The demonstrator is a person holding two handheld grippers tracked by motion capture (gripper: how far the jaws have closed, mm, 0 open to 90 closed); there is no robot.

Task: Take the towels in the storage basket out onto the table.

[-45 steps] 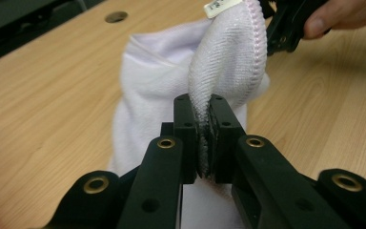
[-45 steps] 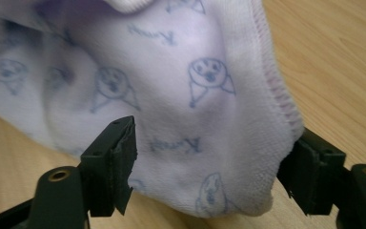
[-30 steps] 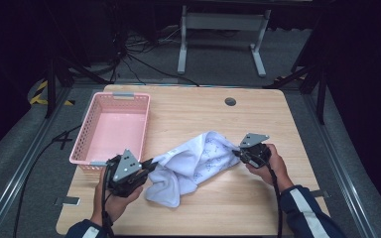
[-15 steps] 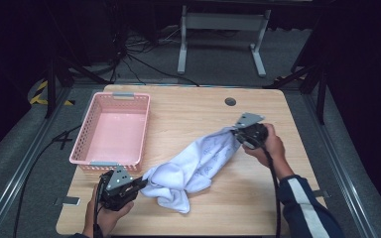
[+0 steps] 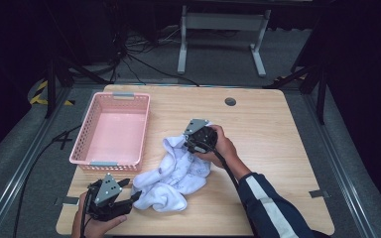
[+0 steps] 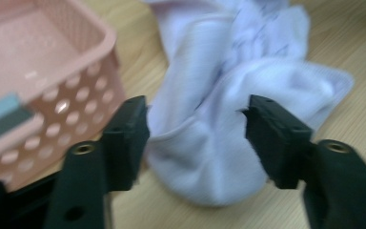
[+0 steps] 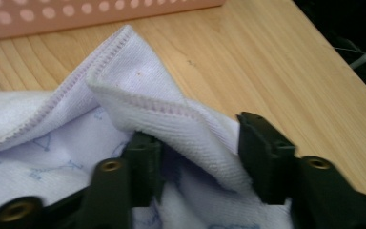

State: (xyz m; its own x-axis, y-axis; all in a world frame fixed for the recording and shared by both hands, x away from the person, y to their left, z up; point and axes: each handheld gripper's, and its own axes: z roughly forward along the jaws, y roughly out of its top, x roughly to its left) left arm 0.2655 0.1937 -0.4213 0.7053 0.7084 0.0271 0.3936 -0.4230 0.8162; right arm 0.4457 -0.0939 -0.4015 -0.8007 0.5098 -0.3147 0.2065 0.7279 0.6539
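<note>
- My left gripper [image 5: 129, 198] sits at the desk's [image 5: 278, 148] near-left corner; its jaws have just been opening and stand apart around a fold of the towel [image 5: 176, 171], not pressing it.
- My right gripper [image 5: 191, 141] has just been opening too, jaws apart with a hem between them.
- I see the towel bunched mid-desk, just beside the basket's [image 5: 111, 129] near-right corner.
</note>
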